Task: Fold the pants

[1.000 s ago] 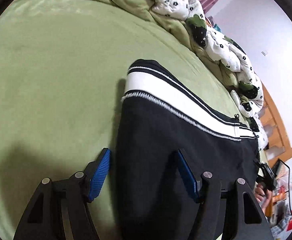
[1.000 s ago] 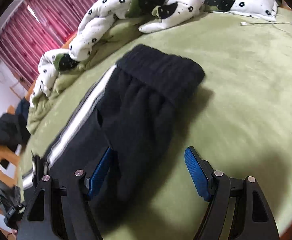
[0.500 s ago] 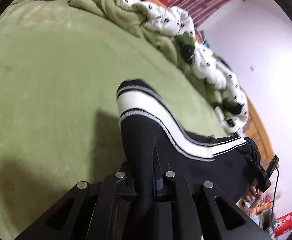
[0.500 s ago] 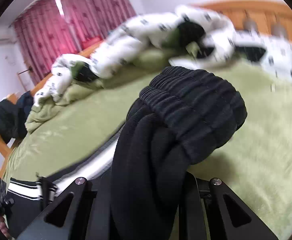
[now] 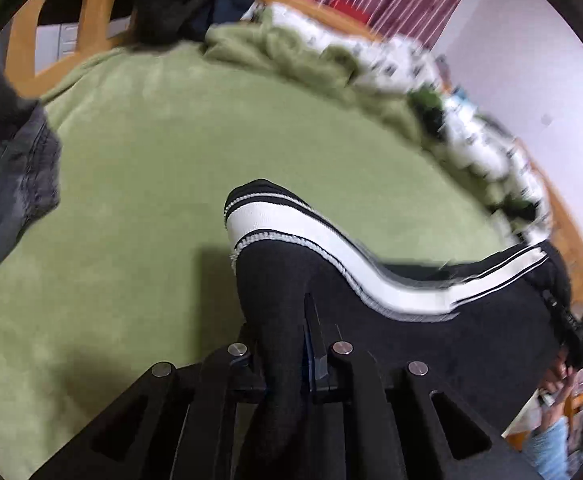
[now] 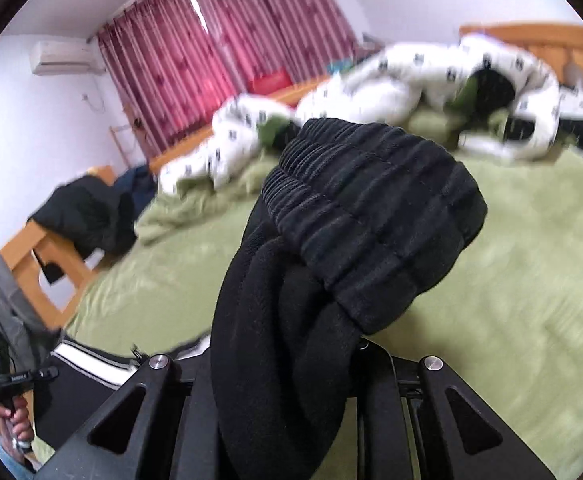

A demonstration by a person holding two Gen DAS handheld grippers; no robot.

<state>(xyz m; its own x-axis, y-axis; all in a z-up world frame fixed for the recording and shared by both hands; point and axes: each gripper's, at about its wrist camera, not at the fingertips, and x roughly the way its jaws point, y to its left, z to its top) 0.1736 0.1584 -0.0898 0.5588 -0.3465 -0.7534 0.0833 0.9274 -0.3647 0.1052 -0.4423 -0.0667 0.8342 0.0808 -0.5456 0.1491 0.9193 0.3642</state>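
Note:
The black pants [image 5: 431, 344] with a white side stripe [image 5: 331, 248] hang above the green bed [image 5: 139, 184]. My left gripper [image 5: 287, 360] is shut on the cuff end of the leg, which stands up in front of the camera. My right gripper [image 6: 287, 364] is shut on the ribbed black waistband end [image 6: 371, 208], lifted above the bed [image 6: 511, 280]. The fabric hides the right fingertips. The striped leg and the left gripper show at the lower left of the right wrist view [image 6: 19, 380].
A white and green patterned duvet [image 6: 391, 80] is bunched along the far side of the bed. Dark clothes [image 6: 87, 212] lie on the wooden bed frame [image 6: 43, 272]. A grey garment [image 5: 11, 184] hangs at the left. Red curtains [image 6: 219, 40] cover the window.
Both grippers closed on the pants a second ago and have since lifted them off the bed. The waistband and the cuff now hang raised, with the cameras tilted up toward the room.

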